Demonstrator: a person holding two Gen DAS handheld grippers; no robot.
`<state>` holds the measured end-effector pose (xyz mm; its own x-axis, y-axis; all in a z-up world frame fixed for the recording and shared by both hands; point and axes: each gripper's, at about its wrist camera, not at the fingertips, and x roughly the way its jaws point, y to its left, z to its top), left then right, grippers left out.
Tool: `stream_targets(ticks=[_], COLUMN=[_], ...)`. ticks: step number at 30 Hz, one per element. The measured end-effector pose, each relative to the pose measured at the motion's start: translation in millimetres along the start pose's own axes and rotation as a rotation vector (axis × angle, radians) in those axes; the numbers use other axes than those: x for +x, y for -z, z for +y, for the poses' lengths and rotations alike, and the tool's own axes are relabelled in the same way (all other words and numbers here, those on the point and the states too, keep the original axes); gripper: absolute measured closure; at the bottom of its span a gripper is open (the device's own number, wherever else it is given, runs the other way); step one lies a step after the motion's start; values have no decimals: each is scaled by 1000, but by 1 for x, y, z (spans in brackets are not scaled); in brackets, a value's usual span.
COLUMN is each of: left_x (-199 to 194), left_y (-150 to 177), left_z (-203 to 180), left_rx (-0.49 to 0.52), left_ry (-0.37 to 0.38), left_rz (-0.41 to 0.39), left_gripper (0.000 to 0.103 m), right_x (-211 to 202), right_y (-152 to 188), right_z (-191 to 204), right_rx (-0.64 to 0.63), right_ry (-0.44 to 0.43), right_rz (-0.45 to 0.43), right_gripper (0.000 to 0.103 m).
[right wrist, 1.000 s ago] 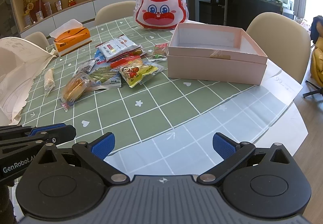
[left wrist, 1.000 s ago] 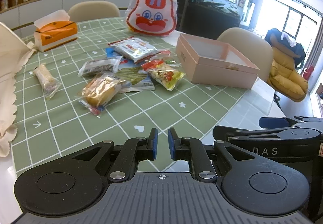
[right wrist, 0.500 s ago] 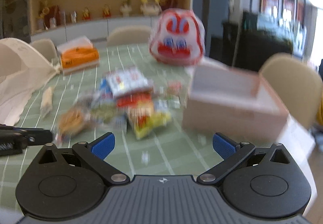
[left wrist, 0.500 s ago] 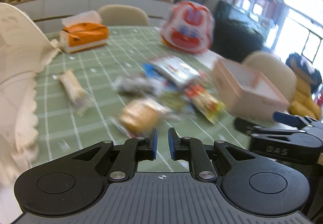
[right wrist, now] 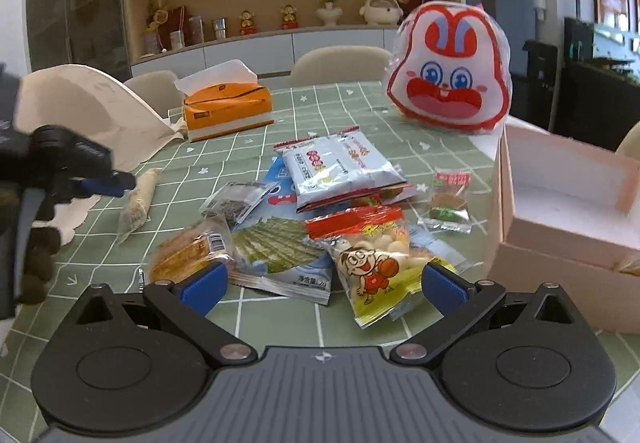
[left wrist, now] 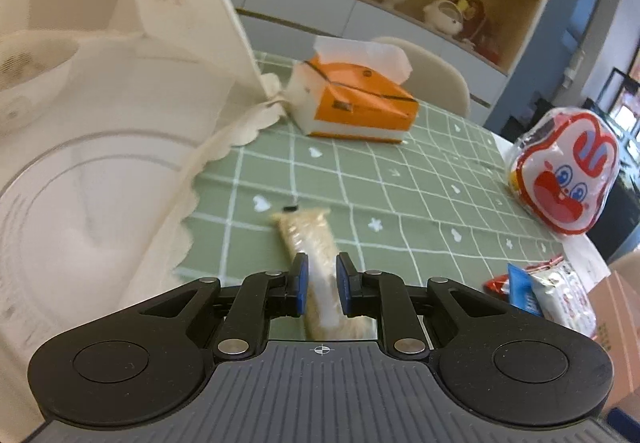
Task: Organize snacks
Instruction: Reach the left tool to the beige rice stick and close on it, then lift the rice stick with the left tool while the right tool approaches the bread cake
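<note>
Box right of the right tool is empty; snack pile untouched. Right tool gapes wide; left tool straddles a stick pack, grip unclear.

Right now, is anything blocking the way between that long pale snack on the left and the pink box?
Yes. The long snack sits between the left claw's fingers, and the loose pile of snack packets lies on the tablecloth between it and the pink box. Lifted above the pile, nothing visible blocks it.
</note>
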<state>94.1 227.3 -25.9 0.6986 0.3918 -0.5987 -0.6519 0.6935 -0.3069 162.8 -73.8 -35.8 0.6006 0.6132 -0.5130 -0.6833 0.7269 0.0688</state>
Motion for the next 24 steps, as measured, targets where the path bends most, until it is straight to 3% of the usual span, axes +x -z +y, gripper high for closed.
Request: stream_targets(ticks=[5,8,14,19,24], left_x=[16,19,12,15,14], left_y=[0,3,18,19,21], left_z=[-20,-26,-32,-27,-10], left_rx=[137,218,344,332,301], left_ry=[-70,-123,-149,-136,-46], left_rz=[-44,-50,-15,-15,10], left_gripper=[84,67,66,65,64], right_x=[3,-1,0,10,11], right_y=[1,3,4,5,6], right_z=[-2,-2,-3,-1,-3], right_rx=[12,11,14,4,20], right_ry=[-10,-5,-24,24,91], right_rz=[9,8,18,53,61], right_gripper=[0,0,0,0,0])
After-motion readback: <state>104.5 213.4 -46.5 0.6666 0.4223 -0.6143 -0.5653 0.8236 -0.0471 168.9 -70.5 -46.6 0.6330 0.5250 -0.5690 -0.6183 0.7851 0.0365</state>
